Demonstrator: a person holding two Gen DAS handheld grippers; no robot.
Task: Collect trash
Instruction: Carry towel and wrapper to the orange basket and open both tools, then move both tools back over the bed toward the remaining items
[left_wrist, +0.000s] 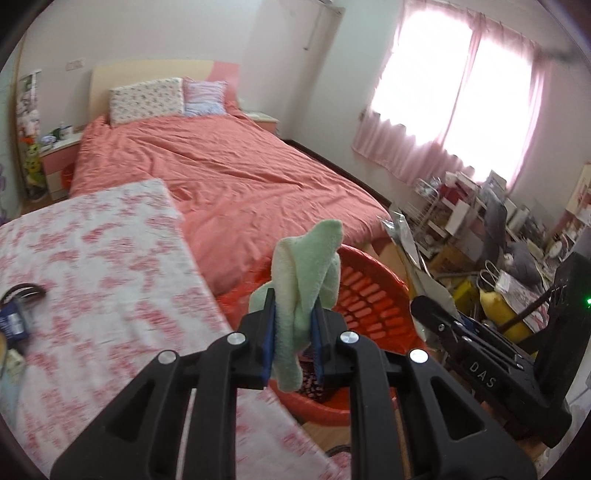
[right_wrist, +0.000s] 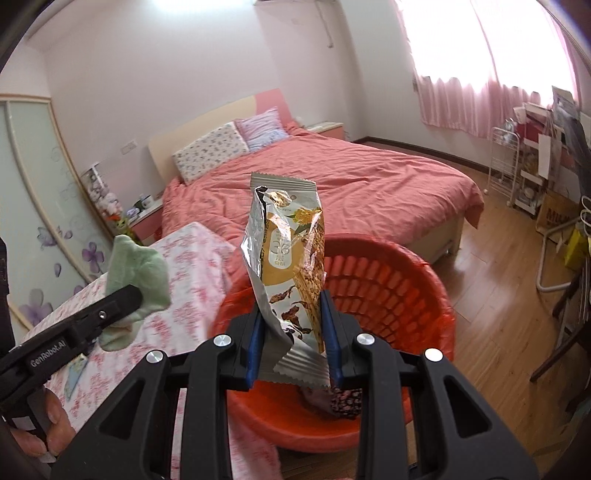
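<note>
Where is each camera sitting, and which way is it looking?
Left wrist: sits on the left gripper, looking forward and down past its green cloth at the red basket and bed; the right gripper's side shows too.
Right wrist: sits on the right gripper, looking over its snack wrapper into the basket; the left gripper and some fingers show.
Shared: basket, bed, flowered table, pink curtains.

A bed (left_wrist: 221, 173) covered in a coral quilt was seen, with two pillows (left_wrist: 147, 98) at its headboard. Pink curtains (left_wrist: 454, 122) were drawn across the bright window.
</note>
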